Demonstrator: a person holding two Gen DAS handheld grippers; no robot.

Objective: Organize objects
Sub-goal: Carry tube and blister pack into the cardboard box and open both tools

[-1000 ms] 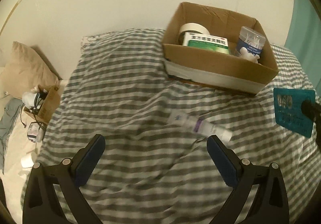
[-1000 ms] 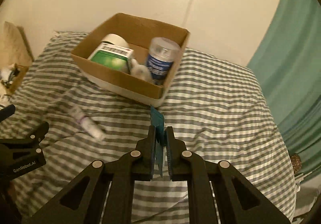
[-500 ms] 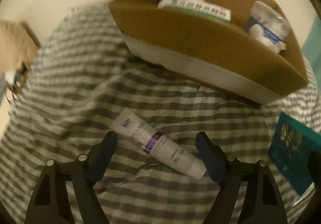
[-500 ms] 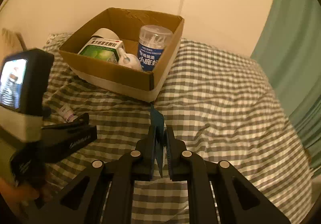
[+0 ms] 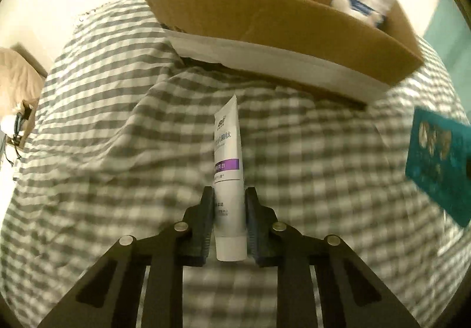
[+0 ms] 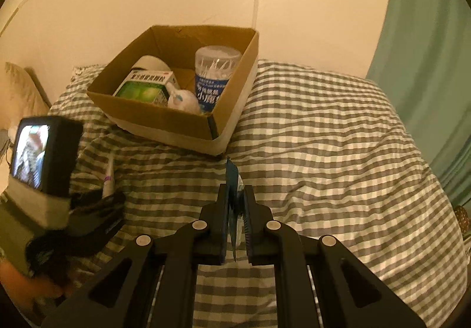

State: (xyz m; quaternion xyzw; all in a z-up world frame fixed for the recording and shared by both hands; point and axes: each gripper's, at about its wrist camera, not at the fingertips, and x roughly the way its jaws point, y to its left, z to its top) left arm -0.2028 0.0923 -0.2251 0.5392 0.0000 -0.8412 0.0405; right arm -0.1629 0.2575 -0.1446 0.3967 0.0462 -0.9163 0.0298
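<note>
My left gripper (image 5: 229, 195) is shut on a white tube (image 5: 227, 151) with a purple band, gripped near its cap end; the tube points toward the cardboard box (image 5: 273, 22). My right gripper (image 6: 236, 195) is shut on a flat teal packet (image 6: 232, 181), held on edge; the packet also shows in the left wrist view (image 5: 435, 160) at far right. The box (image 6: 164, 119) sits on the checked bedcover and holds a green medicine carton (image 6: 144, 89), a tape roll (image 6: 151, 64), a cotton-swab jar (image 6: 215, 75) and a small white item (image 6: 184, 100). The left gripper (image 6: 97, 204) appears at the left.
The grey-and-white checked bedcover (image 6: 338, 151) is rumpled in front of the box. A wall stands behind the box. A teal curtain (image 6: 426, 48) hangs at the right. A beige pillow (image 5: 17, 69) and floor clutter (image 5: 17, 122) lie off the left edge.
My left gripper dropped to the bed, turned and closed on the white tube, which was lying loose before. The right gripper kept its hold on the teal packet and drifted slightly.
</note>
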